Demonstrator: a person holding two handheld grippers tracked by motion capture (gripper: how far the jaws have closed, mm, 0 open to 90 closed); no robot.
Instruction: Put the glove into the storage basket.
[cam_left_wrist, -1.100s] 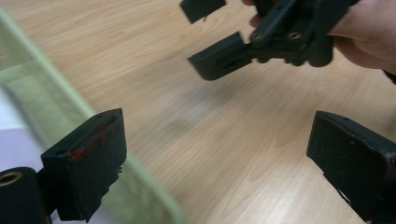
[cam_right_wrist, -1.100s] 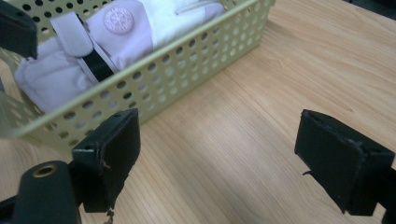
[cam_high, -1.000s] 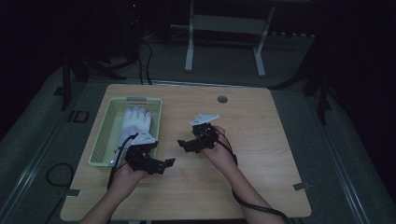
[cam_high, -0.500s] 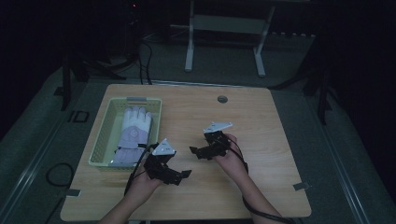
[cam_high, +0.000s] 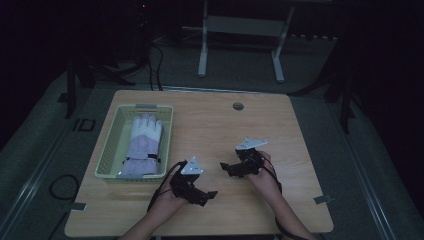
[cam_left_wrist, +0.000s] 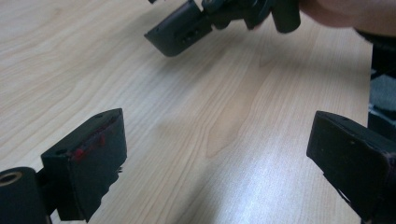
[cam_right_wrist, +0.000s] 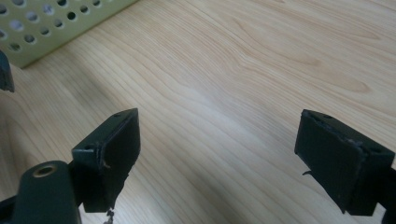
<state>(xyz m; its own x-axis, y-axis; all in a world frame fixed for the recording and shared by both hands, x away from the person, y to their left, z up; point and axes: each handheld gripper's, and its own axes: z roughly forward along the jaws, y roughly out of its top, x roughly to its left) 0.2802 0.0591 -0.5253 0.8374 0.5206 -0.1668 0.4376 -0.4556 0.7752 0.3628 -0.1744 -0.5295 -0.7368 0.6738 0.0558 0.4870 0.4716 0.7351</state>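
glove (cam_high: 143, 142) lies lengthwise in basket (cam_high: 111, 145), fingers pointing away

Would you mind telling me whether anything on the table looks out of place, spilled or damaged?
Nothing stands out. The glove lies flat inside the green basket, which sits squarely on the wooden table. The left gripper and right gripper are both open over bare wood, holding nothing. No spill or damage is visible.
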